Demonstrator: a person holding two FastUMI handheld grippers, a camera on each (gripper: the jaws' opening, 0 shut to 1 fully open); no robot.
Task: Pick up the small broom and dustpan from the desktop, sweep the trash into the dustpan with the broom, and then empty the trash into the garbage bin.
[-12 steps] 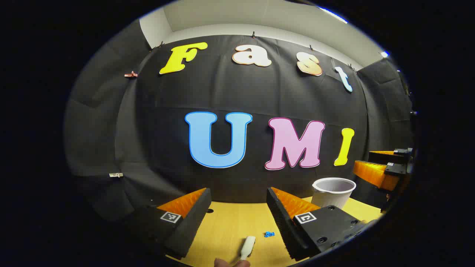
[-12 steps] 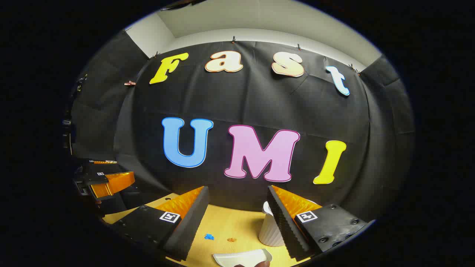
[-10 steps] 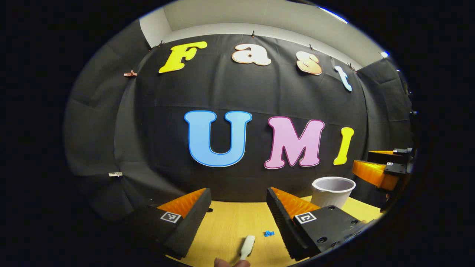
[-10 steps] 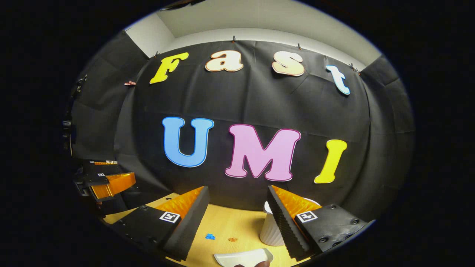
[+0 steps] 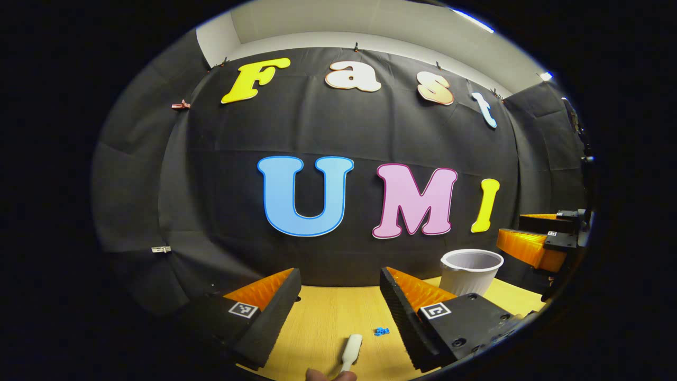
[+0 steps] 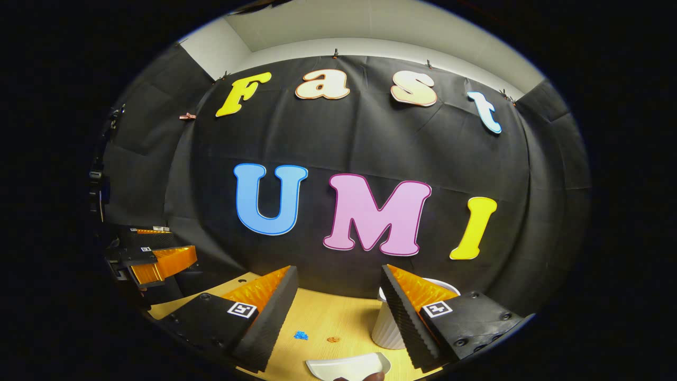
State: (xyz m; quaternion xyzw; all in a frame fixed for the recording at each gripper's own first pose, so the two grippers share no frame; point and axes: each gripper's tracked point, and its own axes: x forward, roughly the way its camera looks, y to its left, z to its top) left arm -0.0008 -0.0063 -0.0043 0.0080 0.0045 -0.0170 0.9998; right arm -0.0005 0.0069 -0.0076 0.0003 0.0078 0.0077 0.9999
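Observation:
On the yellow wooden desktop (image 5: 328, 312) lies a white broom handle (image 5: 351, 349), just below and between the fingers of my open left gripper (image 5: 338, 296). A small blue scrap (image 5: 381, 332) lies to its right. The white ribbed garbage bin (image 5: 470, 270) stands at the right, and beyond it hovers the right gripper (image 5: 539, 241). In the right gripper view, my right gripper (image 6: 338, 296) is open above the white dustpan (image 6: 349, 366). A blue scrap (image 6: 301, 335) and a brown scrap (image 6: 332, 339) lie ahead. The bin (image 6: 389, 328) sits partly behind the right finger. The left gripper (image 6: 153, 259) shows at the left.
The black cloth wall rises right behind the desk's far edge. A fingertip (image 5: 322, 374) shows at the bottom edge beside the broom handle. A small dark hole (image 5: 299, 299) marks the desktop near the left finger.
Both views have shifted slightly: the wall and the bin sit a little higher in the left gripper view, and the bin and dustpan drift right in the right gripper view. Both grippers stay open.

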